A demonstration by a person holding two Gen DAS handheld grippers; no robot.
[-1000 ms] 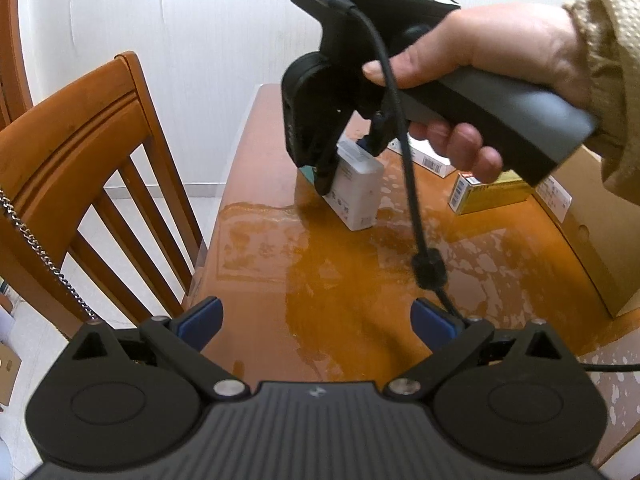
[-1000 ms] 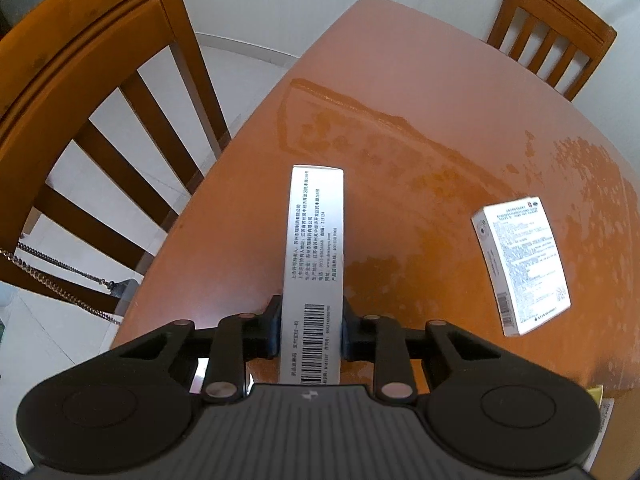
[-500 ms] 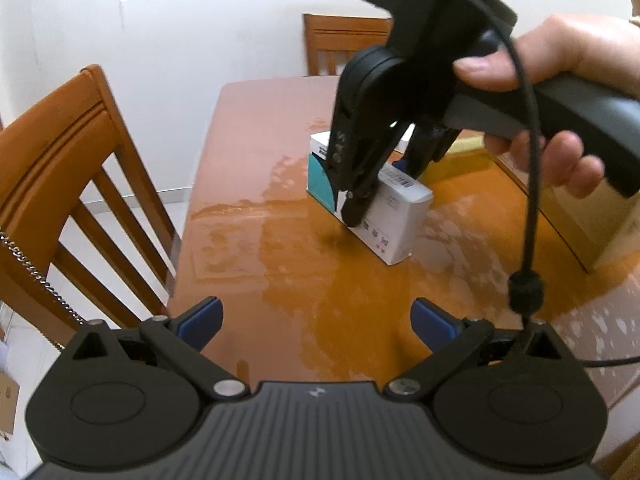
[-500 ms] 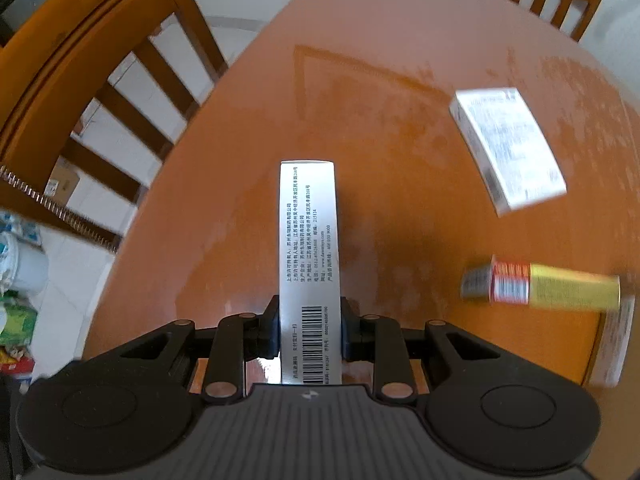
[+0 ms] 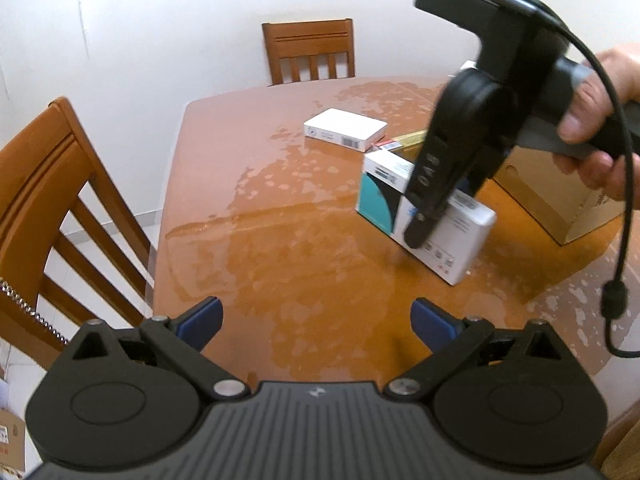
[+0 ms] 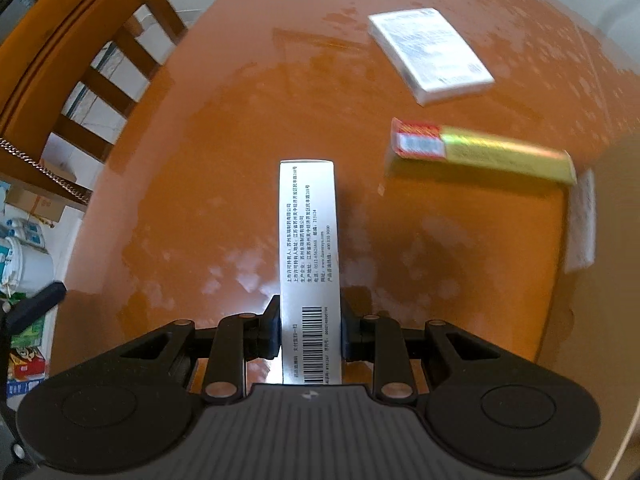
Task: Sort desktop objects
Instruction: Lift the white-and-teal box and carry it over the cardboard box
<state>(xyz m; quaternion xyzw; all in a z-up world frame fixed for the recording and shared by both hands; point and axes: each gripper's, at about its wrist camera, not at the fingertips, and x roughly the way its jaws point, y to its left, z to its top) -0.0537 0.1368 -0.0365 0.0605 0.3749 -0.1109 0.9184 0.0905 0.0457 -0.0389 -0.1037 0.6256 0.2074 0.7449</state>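
Note:
My right gripper (image 6: 310, 334) is shut on a long white box with a barcode and a teal side (image 6: 308, 240). The box points steeply down over the orange table (image 6: 208, 184). In the left wrist view the same held box (image 5: 452, 236) hangs at the right, with a person's hand (image 5: 600, 120) on the gripper handle. A flat white box (image 6: 430, 54) and a gold box with a red end (image 6: 480, 152) lie beyond it. My left gripper (image 5: 316, 322) is open and holds nothing; its blue pads stand wide apart above the near table.
A brown cardboard box (image 5: 560, 196) stands at the table's right side, with a white label (image 6: 582, 224) on it. Wooden chairs stand at the left edge (image 5: 48, 200) and the far end (image 5: 310, 56). Clutter and a white tub (image 6: 24, 264) sit on the floor to the left.
My right gripper has carried the white box across the table toward the gold box and the cardboard box. The left view has rolled, and the far chair now shows.

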